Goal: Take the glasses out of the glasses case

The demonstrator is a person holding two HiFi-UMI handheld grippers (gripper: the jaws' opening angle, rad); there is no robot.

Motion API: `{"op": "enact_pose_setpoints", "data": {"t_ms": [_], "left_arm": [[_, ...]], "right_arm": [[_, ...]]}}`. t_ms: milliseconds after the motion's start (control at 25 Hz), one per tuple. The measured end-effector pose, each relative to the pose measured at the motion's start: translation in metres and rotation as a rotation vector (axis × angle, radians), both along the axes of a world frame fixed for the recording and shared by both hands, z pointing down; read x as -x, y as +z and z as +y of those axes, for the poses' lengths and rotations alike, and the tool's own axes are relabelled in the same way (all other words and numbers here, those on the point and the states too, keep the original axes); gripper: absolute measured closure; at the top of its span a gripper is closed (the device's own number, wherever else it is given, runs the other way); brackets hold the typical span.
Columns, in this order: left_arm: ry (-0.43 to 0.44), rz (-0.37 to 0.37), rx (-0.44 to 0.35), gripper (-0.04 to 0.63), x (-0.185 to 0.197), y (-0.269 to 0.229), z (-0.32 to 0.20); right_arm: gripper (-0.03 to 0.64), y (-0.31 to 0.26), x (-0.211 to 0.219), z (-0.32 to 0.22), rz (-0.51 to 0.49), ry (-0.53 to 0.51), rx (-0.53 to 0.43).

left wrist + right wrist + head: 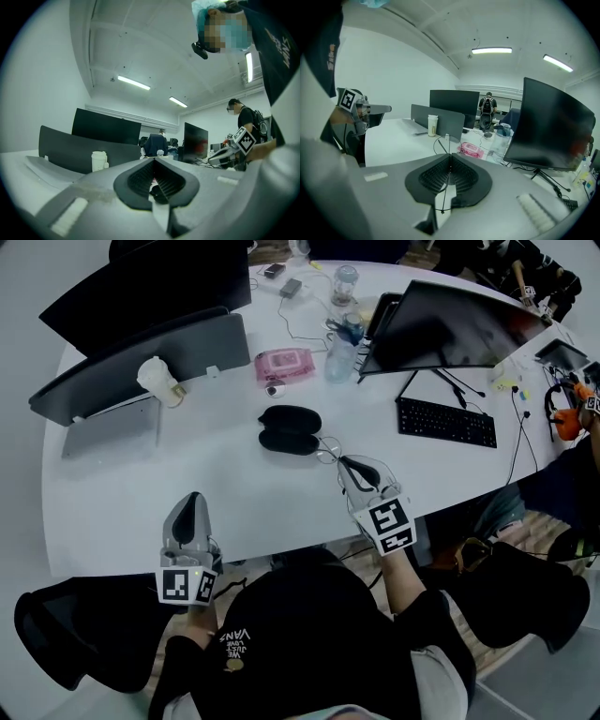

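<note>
A black glasses case (289, 430) lies open on the white table (187, 465), its two halves side by side and nothing visible inside. Thin wire glasses (327, 450) hang just right of the case, pinched at their frame by my right gripper (346, 465). In the right gripper view the jaws (450, 157) are shut on the wire, and one round lens (440, 142) sticks up past the tips. My left gripper (194, 501) rests at the table's front edge, well left of the case. Its fingers (154, 161) are shut together on nothing.
Behind the case stand a pink wipes pack (283, 363), a clear water bottle (339, 357) and a paper cup (159, 379). A monitor (450, 324) and keyboard (446, 422) fill the right side. Dark screens (141, 352) line the far left. Another person stands beyond (487, 110).
</note>
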State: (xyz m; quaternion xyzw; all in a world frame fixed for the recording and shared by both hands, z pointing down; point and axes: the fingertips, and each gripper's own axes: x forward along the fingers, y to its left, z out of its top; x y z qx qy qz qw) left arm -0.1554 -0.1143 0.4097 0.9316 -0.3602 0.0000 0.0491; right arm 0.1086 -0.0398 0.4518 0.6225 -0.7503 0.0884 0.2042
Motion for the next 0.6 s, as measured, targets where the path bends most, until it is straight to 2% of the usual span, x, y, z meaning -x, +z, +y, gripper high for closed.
{"op": "enact_pose_setpoints", "data": {"t_ms": [600], "left_arm": [[0.125, -0.013, -0.024, 0.594, -0.014, 0.008, 0.01]], "right_arm": [[0.611, -0.014, 0.008, 0.052, -0.019, 0.132, -0.071]]}}
